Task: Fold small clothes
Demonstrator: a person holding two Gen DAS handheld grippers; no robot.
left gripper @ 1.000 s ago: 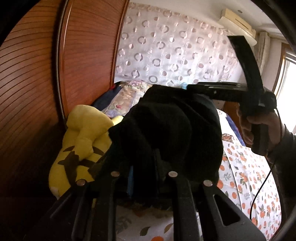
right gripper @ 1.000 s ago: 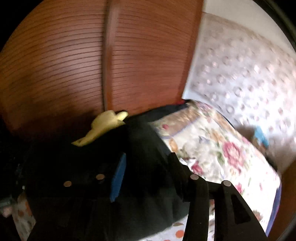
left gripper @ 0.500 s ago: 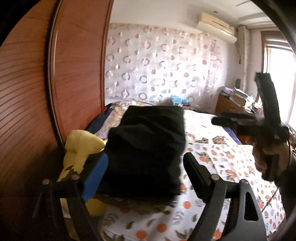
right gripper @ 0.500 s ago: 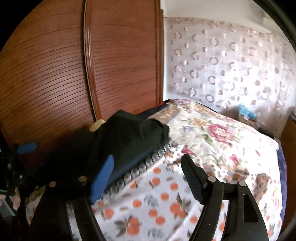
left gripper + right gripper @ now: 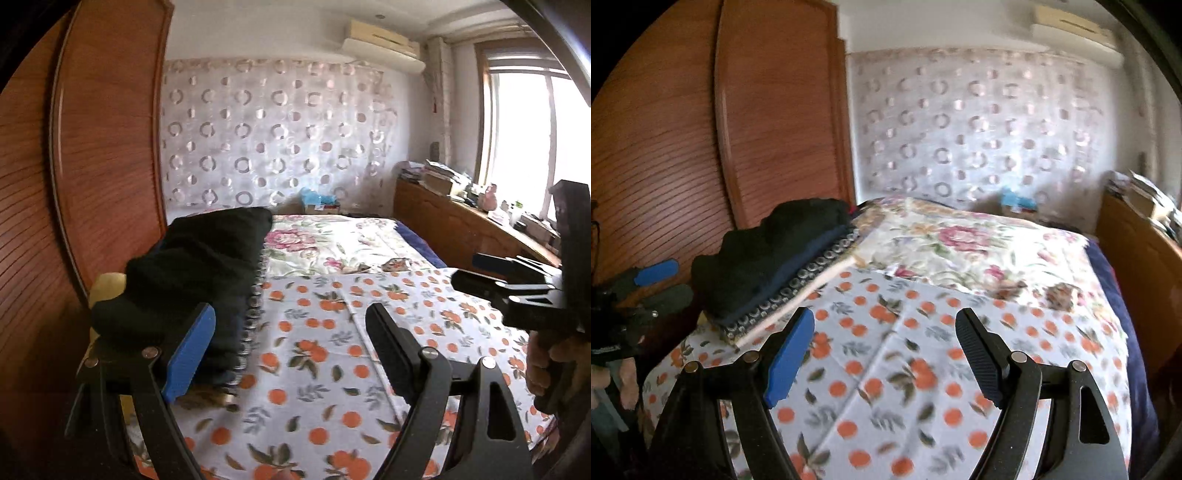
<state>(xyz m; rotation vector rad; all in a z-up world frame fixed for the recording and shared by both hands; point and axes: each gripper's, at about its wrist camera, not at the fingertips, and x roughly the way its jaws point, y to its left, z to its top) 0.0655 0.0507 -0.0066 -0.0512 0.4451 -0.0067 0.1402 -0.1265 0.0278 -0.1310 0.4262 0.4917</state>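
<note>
Black garment [image 5: 199,266] lies folded on stack; both hand-held grippers agape

Matt black knit garment [image 5: 199,266] (soft-looking) beside glossy wood headboard [image 5: 107,155].

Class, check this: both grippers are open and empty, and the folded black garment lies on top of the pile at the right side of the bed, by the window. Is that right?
Wrong side. The folded black garment tops the pile at the left of the bed, against the wooden wardrobe, as the right wrist view shows. The left gripper and right gripper are indeed open and empty.

Bed [image 5: 923,387], orange-print sheet; folded clothes stack [image 5: 775,266] at left edge
</note>
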